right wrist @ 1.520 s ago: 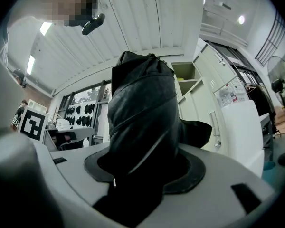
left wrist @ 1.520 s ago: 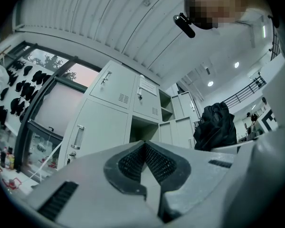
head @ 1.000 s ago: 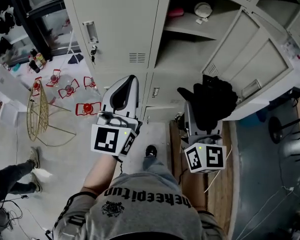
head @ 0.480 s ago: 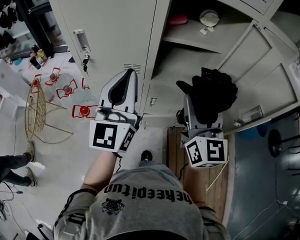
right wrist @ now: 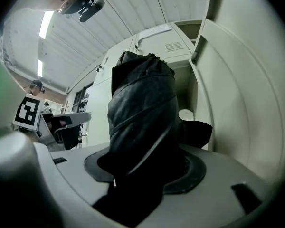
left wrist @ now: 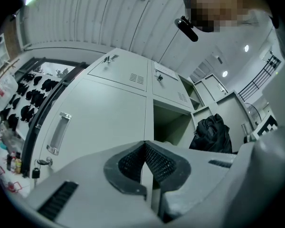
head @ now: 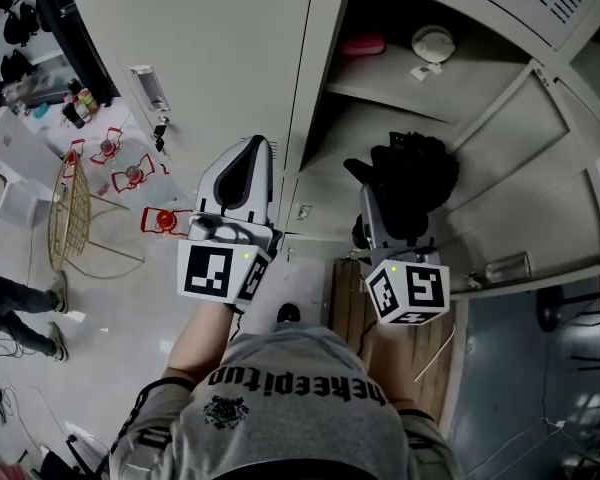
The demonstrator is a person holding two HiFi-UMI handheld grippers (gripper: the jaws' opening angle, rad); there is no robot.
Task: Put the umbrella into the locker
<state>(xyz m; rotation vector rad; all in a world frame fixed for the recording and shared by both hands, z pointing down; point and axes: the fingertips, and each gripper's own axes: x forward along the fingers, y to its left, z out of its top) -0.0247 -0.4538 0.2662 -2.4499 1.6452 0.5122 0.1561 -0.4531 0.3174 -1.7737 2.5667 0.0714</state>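
Jaws of right gripper (right wrist: 147,167) clamped on folded black umbrella (right wrist: 141,110). Jaws of left gripper (left wrist: 145,151) pressed together, nothing between.

Progress, as I judge it: about midway. Umbrella held upright before open locker (head: 375,118), not yet inside. Left to do: carry through opening, set down, release.

Contents: shelf (head: 400,76) carries pink item (head: 363,45) and round white item (head: 433,41). Below shelf I make out nothing.

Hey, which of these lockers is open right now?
The locker just right of the closed door with the handle; its own door stands swung out, showing a shelf inside.
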